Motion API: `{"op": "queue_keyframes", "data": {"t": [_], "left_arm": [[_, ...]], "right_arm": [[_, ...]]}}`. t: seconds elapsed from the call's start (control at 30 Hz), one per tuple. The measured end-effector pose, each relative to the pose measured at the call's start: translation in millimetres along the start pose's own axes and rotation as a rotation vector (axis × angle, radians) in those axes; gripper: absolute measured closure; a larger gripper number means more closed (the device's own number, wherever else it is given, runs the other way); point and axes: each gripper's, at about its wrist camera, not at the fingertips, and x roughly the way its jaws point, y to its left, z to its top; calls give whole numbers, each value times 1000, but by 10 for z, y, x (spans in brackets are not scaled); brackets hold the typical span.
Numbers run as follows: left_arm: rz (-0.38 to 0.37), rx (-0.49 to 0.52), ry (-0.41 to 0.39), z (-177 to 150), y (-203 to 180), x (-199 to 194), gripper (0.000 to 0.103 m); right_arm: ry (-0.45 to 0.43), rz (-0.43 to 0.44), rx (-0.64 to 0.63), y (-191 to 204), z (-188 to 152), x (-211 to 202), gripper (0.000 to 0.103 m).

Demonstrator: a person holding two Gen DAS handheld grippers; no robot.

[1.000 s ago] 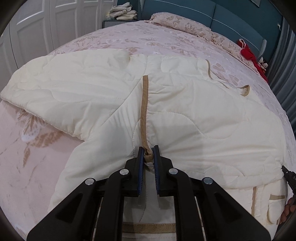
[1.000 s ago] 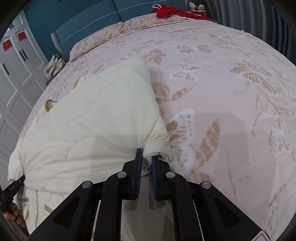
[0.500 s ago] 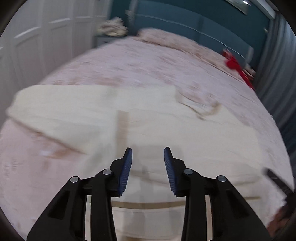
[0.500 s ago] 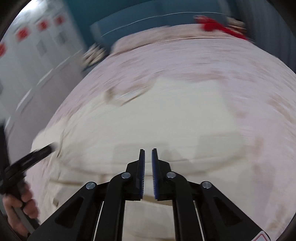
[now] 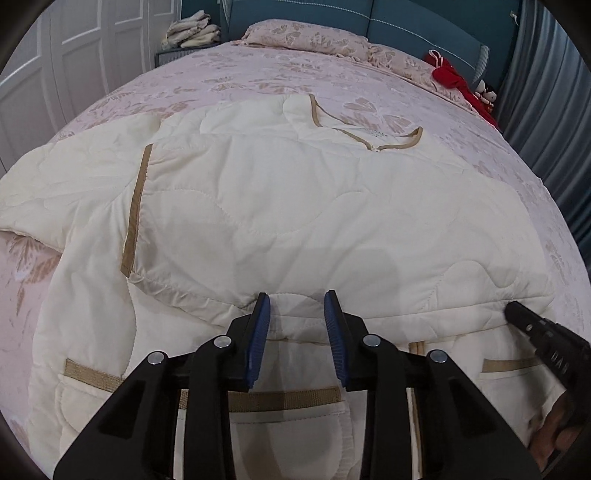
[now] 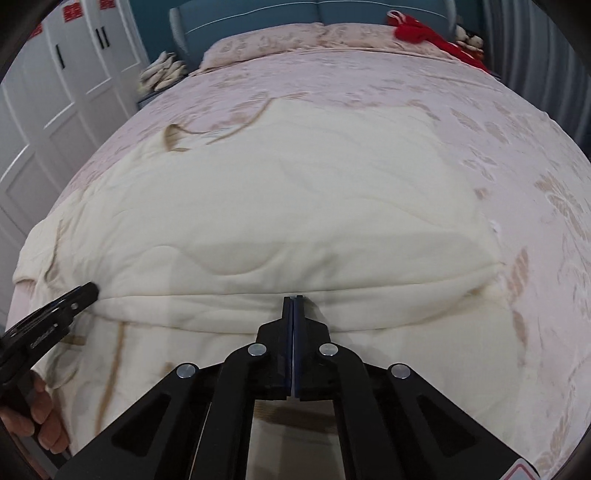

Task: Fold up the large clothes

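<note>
Both my tongs off cream quilted jacket (image 5: 295, 206) since a second ago; folded panel dropped flat, hem fold now across middle. My left gripper (image 5: 297, 314) jaws apart, nothing between, just closing a little, hovering above fold edge. My right gripper (image 6: 294, 301) pressed fully closed, empty, tips near same fold. Jacket spread on pink floral bedspread (image 5: 266, 74), tan trim (image 5: 135, 214) showing, collar toward pillows (image 5: 306, 35).

Matt quilted cloth robe (image 5: 295, 206), woven tan trim (image 5: 135, 218), matt plastic claw (image 5: 297, 321)
</note>
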Motion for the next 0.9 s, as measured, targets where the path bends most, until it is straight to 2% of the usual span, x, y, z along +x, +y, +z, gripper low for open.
{"op": "queue_keyframes", "data": {"t": [0.17, 0.33, 0.53, 0.8, 0.83, 0.9], "left_arm": [[9, 20, -40, -81, -25, 38, 73], [-10, 13, -59, -123, 4, 64, 73], [8, 33, -75, -140, -31, 95, 73], [-35, 0, -82, -149, 38, 72, 73], [-44, -8, -80, -144, 55, 66, 73], [-65, -27, -80, -138, 93, 59, 73]], "right_arm": [[-15, -24, -29, 30, -38, 45, 103], [-19, -41, -36, 46, -51, 125, 103], [-28, -82, -73, 133, -60, 171, 103], [-4, -127, -87, 202, 29, 89, 103], [-19, -123, -68, 233, 60, -6, 103], [-77, -24, -23, 412, 143, -276, 103]]}}
